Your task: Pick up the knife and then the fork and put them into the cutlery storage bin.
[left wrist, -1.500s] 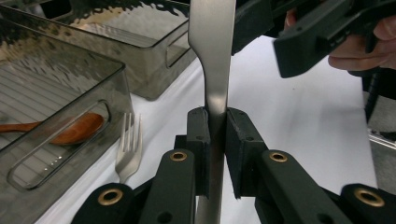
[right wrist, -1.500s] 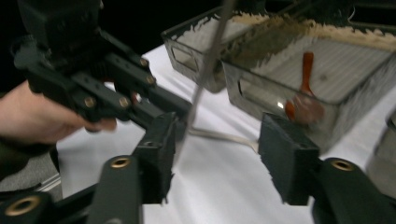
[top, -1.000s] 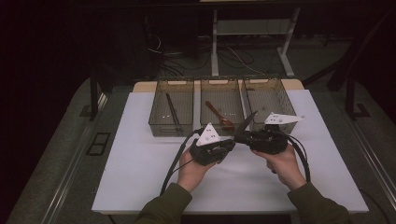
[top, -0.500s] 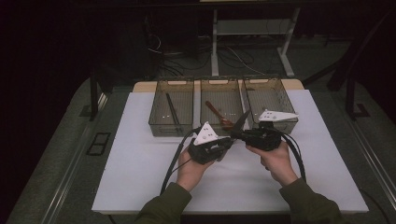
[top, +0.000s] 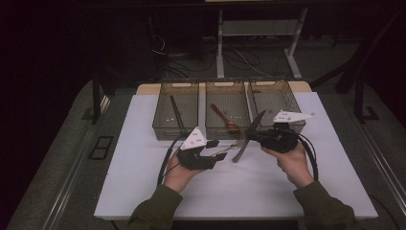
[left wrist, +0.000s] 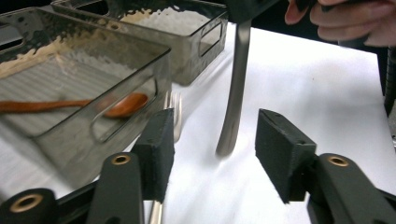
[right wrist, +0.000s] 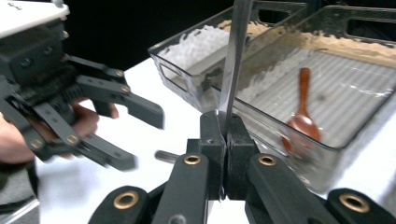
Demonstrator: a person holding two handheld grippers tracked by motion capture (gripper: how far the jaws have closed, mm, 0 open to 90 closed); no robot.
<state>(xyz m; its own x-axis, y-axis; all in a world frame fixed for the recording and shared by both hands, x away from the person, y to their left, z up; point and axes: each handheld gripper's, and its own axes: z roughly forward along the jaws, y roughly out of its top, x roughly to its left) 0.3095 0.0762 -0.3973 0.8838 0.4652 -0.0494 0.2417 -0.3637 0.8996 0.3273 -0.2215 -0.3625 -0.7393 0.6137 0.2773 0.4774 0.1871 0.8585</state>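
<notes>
The right claw (right wrist: 223, 128) is clamped on a slim, dull-silver table knife (top: 249, 136) that slants over the white table (top: 143, 191) before the middle bin (top: 225, 98), while the left claw (left wrist: 212, 154), jaws just opening, stands apart around its handle end beside a fork (left wrist: 173, 116).
</notes>
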